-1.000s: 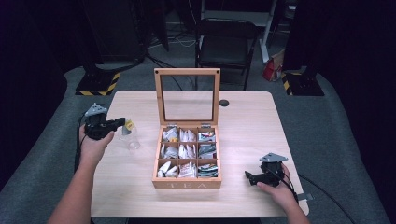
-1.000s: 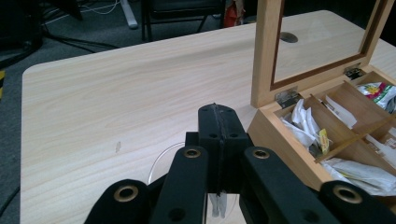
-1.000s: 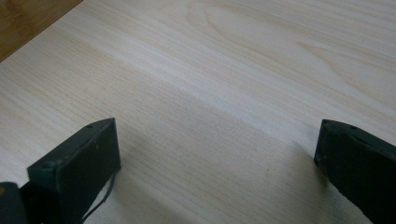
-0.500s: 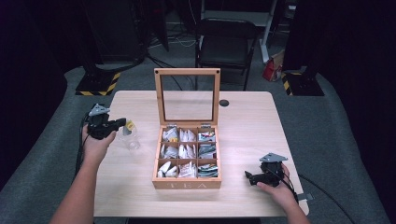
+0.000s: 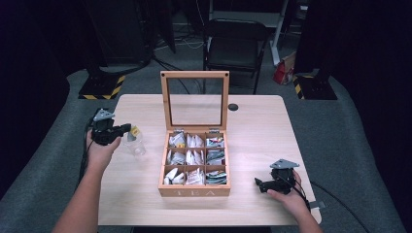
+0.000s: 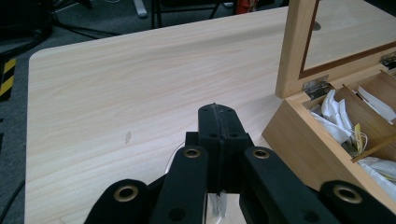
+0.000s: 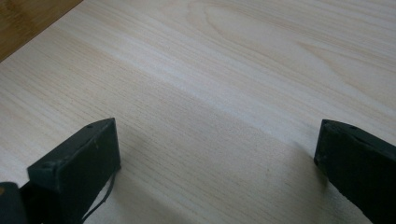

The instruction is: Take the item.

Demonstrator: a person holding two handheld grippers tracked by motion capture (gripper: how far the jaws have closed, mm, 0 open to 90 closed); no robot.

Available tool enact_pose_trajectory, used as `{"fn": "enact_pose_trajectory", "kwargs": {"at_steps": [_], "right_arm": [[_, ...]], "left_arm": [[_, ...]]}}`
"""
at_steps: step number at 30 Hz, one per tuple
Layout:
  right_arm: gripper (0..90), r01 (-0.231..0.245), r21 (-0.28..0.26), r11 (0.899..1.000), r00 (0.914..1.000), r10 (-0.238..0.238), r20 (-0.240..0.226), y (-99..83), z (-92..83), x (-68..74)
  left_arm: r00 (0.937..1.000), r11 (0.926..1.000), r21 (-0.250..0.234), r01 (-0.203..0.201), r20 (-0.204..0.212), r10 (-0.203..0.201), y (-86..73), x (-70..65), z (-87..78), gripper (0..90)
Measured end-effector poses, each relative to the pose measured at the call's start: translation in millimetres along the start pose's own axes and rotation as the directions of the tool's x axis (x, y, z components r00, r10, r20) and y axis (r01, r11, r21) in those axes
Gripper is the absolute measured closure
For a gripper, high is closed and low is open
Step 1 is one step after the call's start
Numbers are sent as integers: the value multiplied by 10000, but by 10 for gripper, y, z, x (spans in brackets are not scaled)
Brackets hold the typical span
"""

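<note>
A wooden tea box [image 5: 194, 167] sits at the centre of a pale wooden worktop [image 5: 252, 126], its glass-paned lid [image 5: 195, 99] standing upright and its compartments filled with paper tea sachets [image 5: 194, 158]. At the left side of the worktop, a person's left hand [image 5: 99, 150] holds the left tongs [image 5: 127, 129] above the surface, aimed toward the box; in the left gripper view the two black jaws are pressed together, and a thin pale sliver shows below them, though what it is cannot be told. In the high view a small yellow tag [image 5: 134, 131] shows at the tips of those tongs, with a clear, glassy object [image 5: 136, 145] just below and beside it on the worktop, near the left wall of the box. The right tongs [image 5: 261, 184] rest low near the worktop's front right corner, held by the right hand [image 5: 286, 196], well apart from the box; the right gripper view shows their jaws spread wide over bare wood.
</note>
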State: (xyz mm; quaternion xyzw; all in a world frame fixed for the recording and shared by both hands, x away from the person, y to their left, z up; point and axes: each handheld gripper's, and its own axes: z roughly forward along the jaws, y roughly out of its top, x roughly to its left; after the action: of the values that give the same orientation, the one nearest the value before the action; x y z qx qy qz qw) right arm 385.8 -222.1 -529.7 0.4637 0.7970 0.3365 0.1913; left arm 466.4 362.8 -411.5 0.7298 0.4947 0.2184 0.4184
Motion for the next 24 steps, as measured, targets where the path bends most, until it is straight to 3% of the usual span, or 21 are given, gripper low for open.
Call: {"fn": "enact_pose_trajectory", "kwargs": {"at_steps": [13,24], "right_arm": [[0,1,-1,10000,10000,-1,0,0,0,0],[0,2,2,10000,10000,-2,-1,0,0,0]], "left_arm": [[9993,9993,68,364,-27,-363,-169,70,57,897],[9991,9989,209,418,69,-420,-161,23,50,769]]}}
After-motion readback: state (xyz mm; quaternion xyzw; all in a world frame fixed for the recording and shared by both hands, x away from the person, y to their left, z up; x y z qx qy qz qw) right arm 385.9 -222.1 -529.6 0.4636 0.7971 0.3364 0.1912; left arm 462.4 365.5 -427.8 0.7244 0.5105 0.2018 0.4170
